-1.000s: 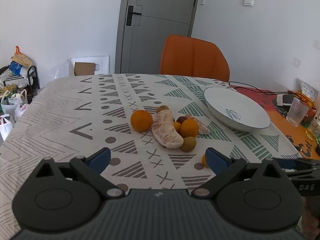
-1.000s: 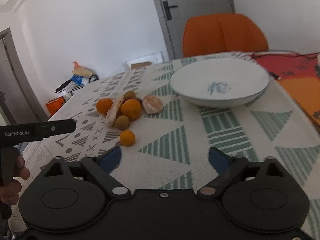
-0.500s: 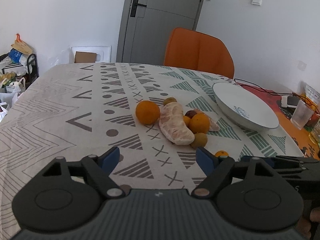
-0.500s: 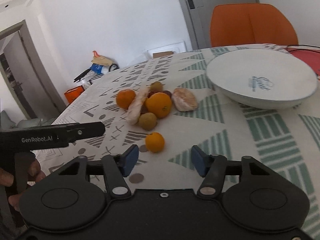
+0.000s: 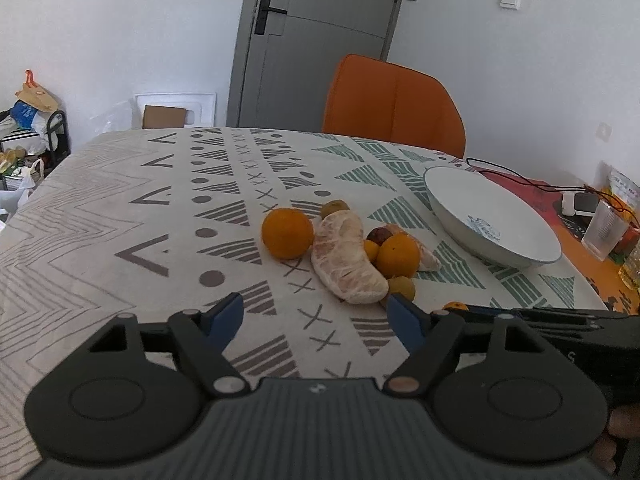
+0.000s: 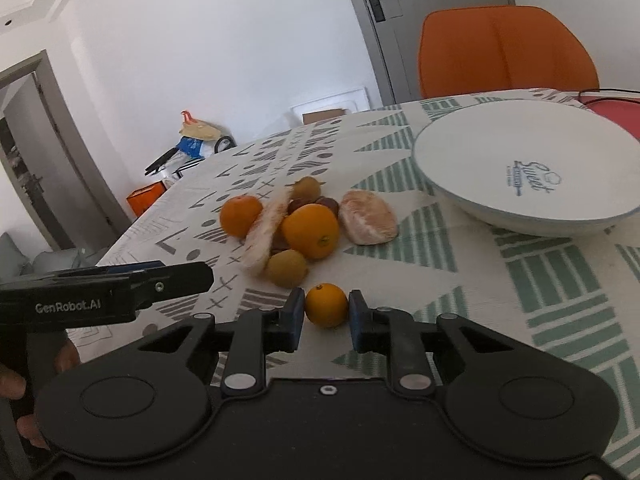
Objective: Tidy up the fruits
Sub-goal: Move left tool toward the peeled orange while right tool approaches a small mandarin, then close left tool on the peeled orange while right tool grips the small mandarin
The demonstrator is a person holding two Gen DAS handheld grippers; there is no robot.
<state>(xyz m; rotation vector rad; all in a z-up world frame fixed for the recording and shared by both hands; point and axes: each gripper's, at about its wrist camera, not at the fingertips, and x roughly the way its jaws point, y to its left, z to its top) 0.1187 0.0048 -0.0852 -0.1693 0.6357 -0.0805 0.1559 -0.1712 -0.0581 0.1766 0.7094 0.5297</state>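
Note:
A pile of fruit lies on the patterned tablecloth (image 5: 120, 216): an orange (image 5: 287, 233), a peeled pomelo segment (image 5: 348, 264), a second orange (image 5: 398, 255) and small yellow-green fruits (image 5: 401, 287). A white bowl (image 5: 492, 216) stands to the right, empty. My right gripper (image 6: 325, 314) has its blue pads on either side of a small orange (image 6: 326, 305) on the table, touching or nearly touching it. My left gripper (image 5: 316, 318) is open and empty, low over the cloth just short of the pile. In the right wrist view the pile (image 6: 310, 230) lies left of the bowl (image 6: 528, 172).
An orange chair (image 5: 394, 106) stands behind the table. A plastic cup (image 5: 604, 230), cables and small items sit on the orange mat at the far right. Bags and a rack (image 5: 28, 128) stand on the floor at left. A grey door (image 5: 316, 40) is behind.
My right gripper moved forward and narrowed around the small orange. My left gripper moved closer to the pile and its fingers came somewhat closer together.

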